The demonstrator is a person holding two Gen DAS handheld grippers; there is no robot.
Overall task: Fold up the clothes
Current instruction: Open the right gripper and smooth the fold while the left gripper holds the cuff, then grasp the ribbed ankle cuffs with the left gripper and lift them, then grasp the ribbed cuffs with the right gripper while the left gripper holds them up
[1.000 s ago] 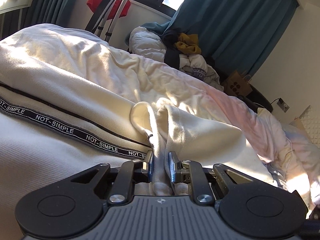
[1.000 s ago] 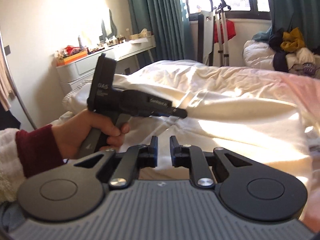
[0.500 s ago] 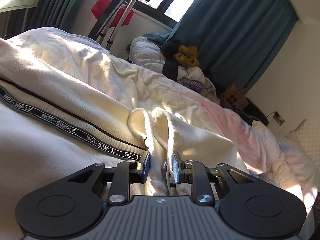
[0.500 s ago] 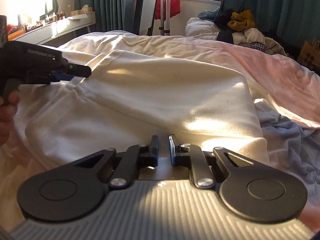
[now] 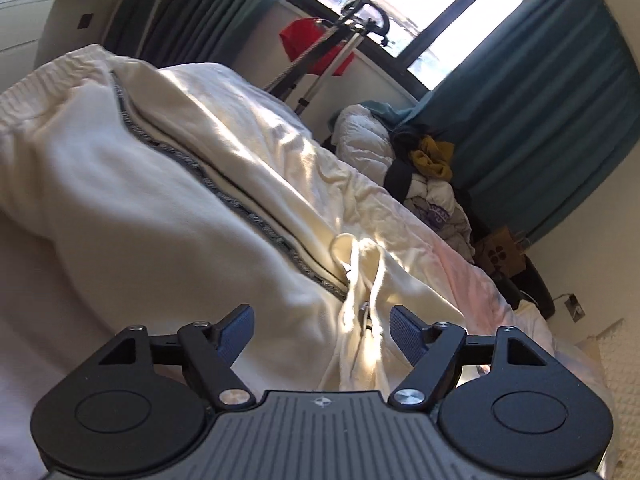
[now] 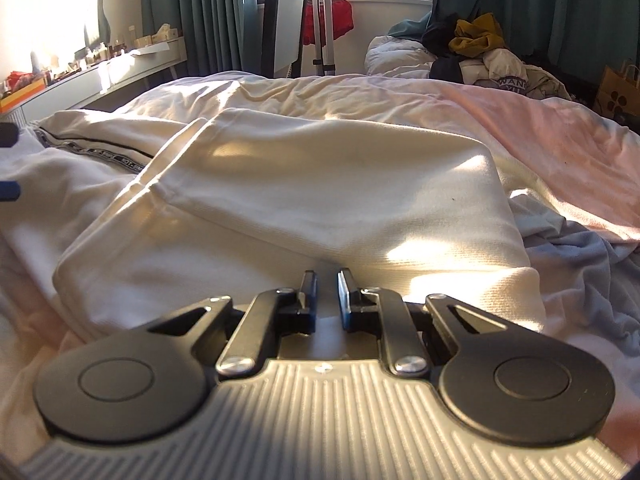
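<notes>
Lying across the bed (image 6: 560,148), the cream garment (image 6: 312,184) is spread with one panel folded over the rest; a dark printed band (image 5: 224,196) runs along it.

Left tool (image 5: 322,330): jaws have just been opening and now stand wide apart, blue pads (image 5: 404,332) showing. A bunched cream fold with its drawstring (image 5: 356,276) lies between them, touching neither pad. Left view is tilted, and the band runs diagonally away toward the upper left.

Right tool (image 6: 327,294): jaws nearly together, a narrow slot between them. The tips rest at the near edge of the folded panel. Whether cloth is pinched in the slot cannot be told from this angle; none shows between the pads.

In the right view, at the far left edge, two dark tips of the left tool just show, one above the other, beside the band's end.

Bedding under the garment: cream duvet, a pinkish sheet toward the right, a blue-grey blanket (image 6: 580,264) at the near right, touching the garment's edge.

Background: pile of clothes (image 6: 476,52) beyond the bed, teal curtains (image 5: 560,92), window, red cloth (image 6: 328,20) on a stand, cluttered worktop (image 6: 92,76) along the left wall.
</notes>
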